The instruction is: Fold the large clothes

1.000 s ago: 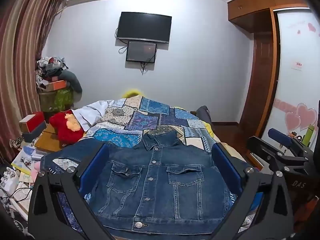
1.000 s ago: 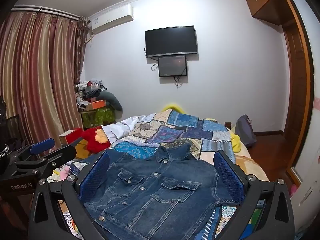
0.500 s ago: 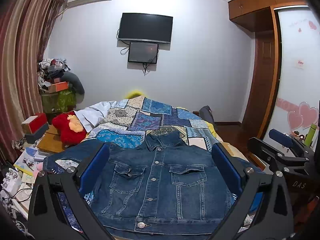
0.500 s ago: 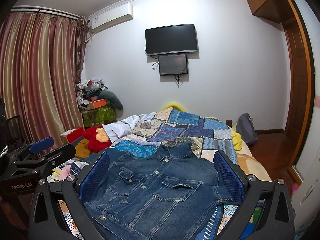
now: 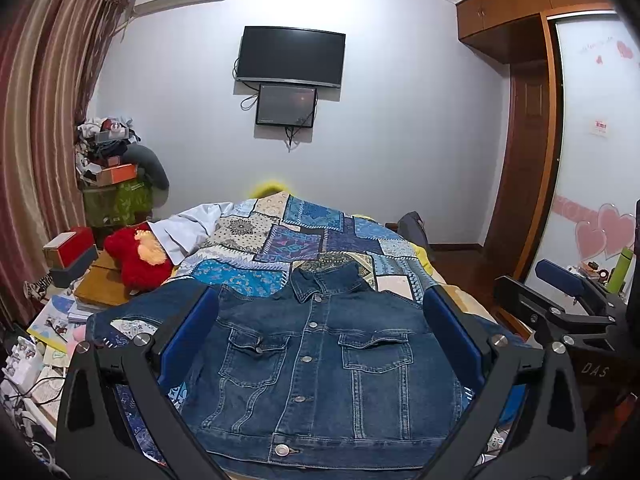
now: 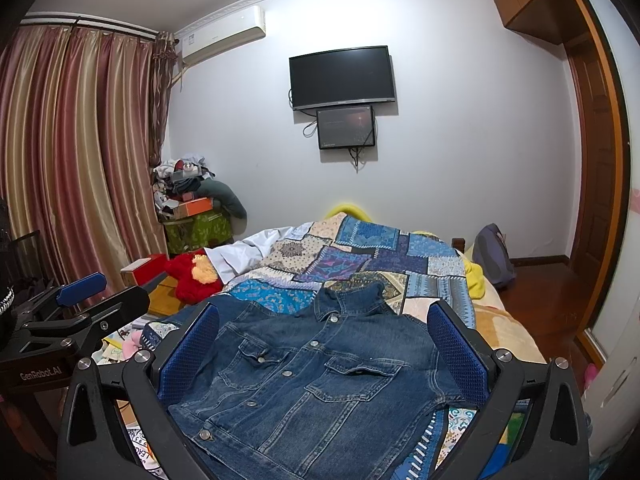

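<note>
A dark blue denim jacket (image 5: pixel 320 364) lies flat, front up and buttoned, on the near end of a bed with a patchwork quilt (image 5: pixel 304 240). Its left sleeve spreads out to the left (image 5: pixel 132 312). My left gripper (image 5: pixel 320 336) is open and empty, held above the jacket's hem, with its blue pads (image 5: pixel 188 332) wide apart. My right gripper (image 6: pixel 324 348) is also open and empty above the jacket (image 6: pixel 312 384), and it shows at the right edge of the left wrist view (image 5: pixel 560 300). The left gripper shows at the left edge of the right wrist view (image 6: pixel 80 308).
A red plush toy (image 5: pixel 136 256) and boxes (image 5: pixel 70 248) sit left of the bed. Books, papers and cables (image 5: pixel 48 344) clutter the near left. A wardrobe (image 5: pixel 592 184) stands to the right, a backpack (image 6: pixel 492 256) on the wooden floor beside the bed.
Both grippers stay open and nearly still; the views have shifted only slightly. The jacket has not moved.
</note>
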### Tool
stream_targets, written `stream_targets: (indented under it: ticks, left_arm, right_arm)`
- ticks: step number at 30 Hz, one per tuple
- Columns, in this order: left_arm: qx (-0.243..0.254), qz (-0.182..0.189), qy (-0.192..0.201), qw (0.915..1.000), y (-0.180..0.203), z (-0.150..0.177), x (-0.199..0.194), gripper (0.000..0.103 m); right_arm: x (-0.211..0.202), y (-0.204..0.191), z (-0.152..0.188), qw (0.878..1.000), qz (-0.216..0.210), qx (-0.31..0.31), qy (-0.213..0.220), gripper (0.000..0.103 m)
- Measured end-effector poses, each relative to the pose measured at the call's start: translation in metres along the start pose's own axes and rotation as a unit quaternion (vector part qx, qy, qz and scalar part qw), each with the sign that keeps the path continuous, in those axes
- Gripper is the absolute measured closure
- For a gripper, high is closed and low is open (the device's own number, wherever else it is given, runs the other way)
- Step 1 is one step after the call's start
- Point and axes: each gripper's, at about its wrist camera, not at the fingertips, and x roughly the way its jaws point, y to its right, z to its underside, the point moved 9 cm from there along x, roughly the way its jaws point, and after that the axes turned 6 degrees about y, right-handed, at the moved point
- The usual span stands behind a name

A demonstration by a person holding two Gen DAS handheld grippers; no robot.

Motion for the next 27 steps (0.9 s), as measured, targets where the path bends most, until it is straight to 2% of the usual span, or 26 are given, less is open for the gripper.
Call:
stream_targets:
  ticks: [27]
  left_arm:
    - [-0.007,0.001,-0.005,1.0,0.0005,0.0011,0.0046,0.0]
  right_arm:
    - [0.0005,0.0021,-0.0012,1.0,0.0,0.001,-0.002,0.0]
